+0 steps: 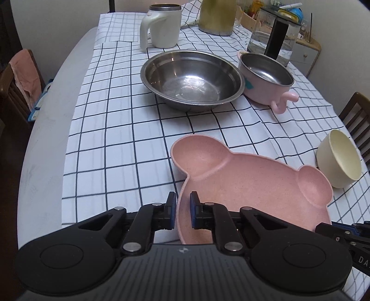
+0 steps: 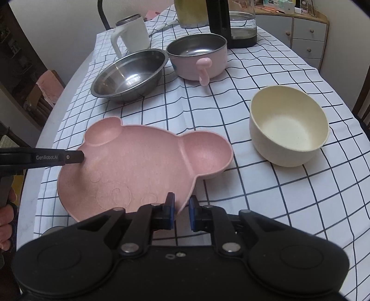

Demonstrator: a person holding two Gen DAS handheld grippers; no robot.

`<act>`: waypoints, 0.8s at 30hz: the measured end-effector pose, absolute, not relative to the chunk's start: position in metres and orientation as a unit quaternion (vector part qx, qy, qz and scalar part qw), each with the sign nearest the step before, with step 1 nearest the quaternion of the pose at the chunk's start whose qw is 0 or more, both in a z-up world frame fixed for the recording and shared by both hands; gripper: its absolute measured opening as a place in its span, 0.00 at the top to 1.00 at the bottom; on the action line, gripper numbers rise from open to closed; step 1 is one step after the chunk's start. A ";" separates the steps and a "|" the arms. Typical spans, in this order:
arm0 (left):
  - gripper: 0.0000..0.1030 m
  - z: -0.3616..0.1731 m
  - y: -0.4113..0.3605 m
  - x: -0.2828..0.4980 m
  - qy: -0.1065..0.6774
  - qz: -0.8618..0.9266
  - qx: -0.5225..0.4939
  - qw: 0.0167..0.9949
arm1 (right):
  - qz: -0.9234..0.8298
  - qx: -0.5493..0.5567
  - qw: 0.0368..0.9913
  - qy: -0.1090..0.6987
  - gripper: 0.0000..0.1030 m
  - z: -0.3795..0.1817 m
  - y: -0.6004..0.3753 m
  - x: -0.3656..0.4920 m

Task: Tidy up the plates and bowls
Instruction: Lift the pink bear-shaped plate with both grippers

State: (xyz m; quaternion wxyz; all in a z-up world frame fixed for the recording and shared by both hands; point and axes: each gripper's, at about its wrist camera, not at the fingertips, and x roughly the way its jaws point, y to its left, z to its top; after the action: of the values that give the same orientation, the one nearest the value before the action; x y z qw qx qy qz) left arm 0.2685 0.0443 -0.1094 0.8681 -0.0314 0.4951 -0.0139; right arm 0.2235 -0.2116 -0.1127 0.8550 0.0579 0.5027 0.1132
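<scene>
A pink bear-shaped divided plate (image 1: pixel 242 180) (image 2: pixel 138 162) lies over the checked cloth at the near side of the table. My left gripper (image 1: pixel 182 201) is shut on the plate's left rim, which stands between its blue pads. My right gripper (image 2: pixel 182 203) is shut on the plate's near right rim. The left gripper's fingers (image 2: pixel 74 157) show at the plate's left edge in the right wrist view. A cream bowl (image 2: pixel 289 125) (image 1: pixel 337 159) stands to the right of the plate. Behind are a wide steel bowl (image 1: pixel 192 78) (image 2: pixel 129 76) and a pink handled pot (image 1: pixel 266 76) (image 2: pixel 198 55).
A white mug (image 1: pixel 161 25), a yellow-green jug (image 1: pixel 217 16) and a glass kettle (image 1: pixel 275 34) stand at the back of the table. The checked cloth (image 1: pixel 115 139) leaves a bare grey table edge (image 1: pixel 46 139) on the left. Wooden chairs (image 1: pixel 356 115) flank the table.
</scene>
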 end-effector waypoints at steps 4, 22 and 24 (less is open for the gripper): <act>0.89 -0.094 0.052 0.248 0.484 -0.009 -0.037 0.874 | 0.126 0.060 0.856 0.498 0.88 -0.102 -0.208 0.212; 0.89 -0.067 0.086 0.112 0.451 0.032 -0.076 0.889 | 0.208 0.025 0.854 0.477 0.88 -0.065 -0.180 0.130; 0.89 -0.073 0.089 0.097 0.454 0.037 -0.086 0.886 | 0.217 0.020 0.851 0.479 0.88 -0.067 -0.177 0.123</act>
State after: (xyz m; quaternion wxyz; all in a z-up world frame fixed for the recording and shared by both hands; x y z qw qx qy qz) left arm 0.0970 0.0892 -0.0727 0.8861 -0.0861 0.4539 0.0371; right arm 0.1226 -0.1771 -0.0674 0.8506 0.0197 0.4787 0.2166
